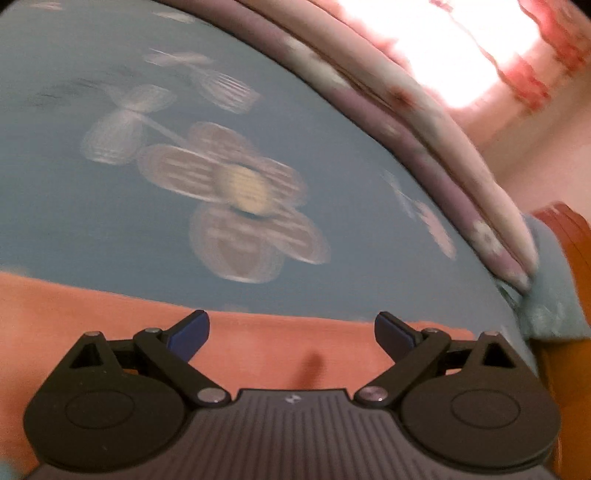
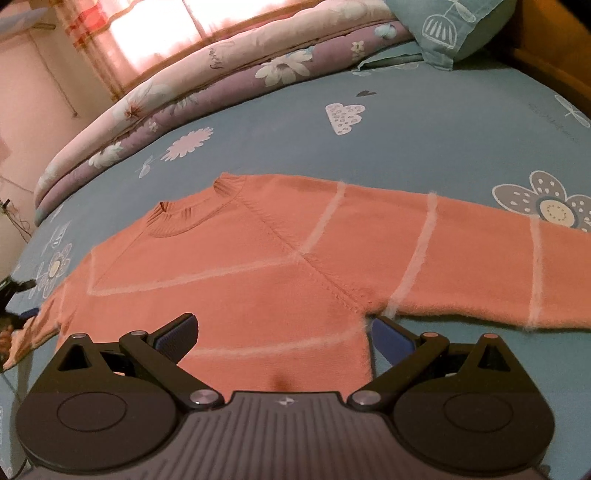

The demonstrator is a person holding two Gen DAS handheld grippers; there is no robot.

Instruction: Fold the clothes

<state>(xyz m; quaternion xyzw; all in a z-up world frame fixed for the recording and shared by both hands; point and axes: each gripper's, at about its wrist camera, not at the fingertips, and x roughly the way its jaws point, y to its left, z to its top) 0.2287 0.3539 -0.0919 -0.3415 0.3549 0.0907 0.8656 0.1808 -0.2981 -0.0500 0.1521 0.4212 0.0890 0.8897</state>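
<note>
An orange knitted sweater (image 2: 266,266) with thin white lines lies flat on the blue flowered bedsheet (image 2: 443,133), collar toward the far side, one sleeve stretched out to the right. My right gripper (image 2: 282,338) is open, low over the sweater's body near the right armpit, with nothing between its fingers. In the blurred left wrist view, my left gripper (image 1: 291,332) is open above an edge of the orange sweater (image 1: 110,314), and the sheet's big flower print (image 1: 240,199) lies beyond it.
A folded pink and purple quilt (image 2: 192,85) runs along the bed's far side. A teal pillow (image 2: 450,29) sits at the far right corner. A bright window with curtains (image 2: 155,26) is behind. A wooden bed frame (image 1: 569,277) borders the right.
</note>
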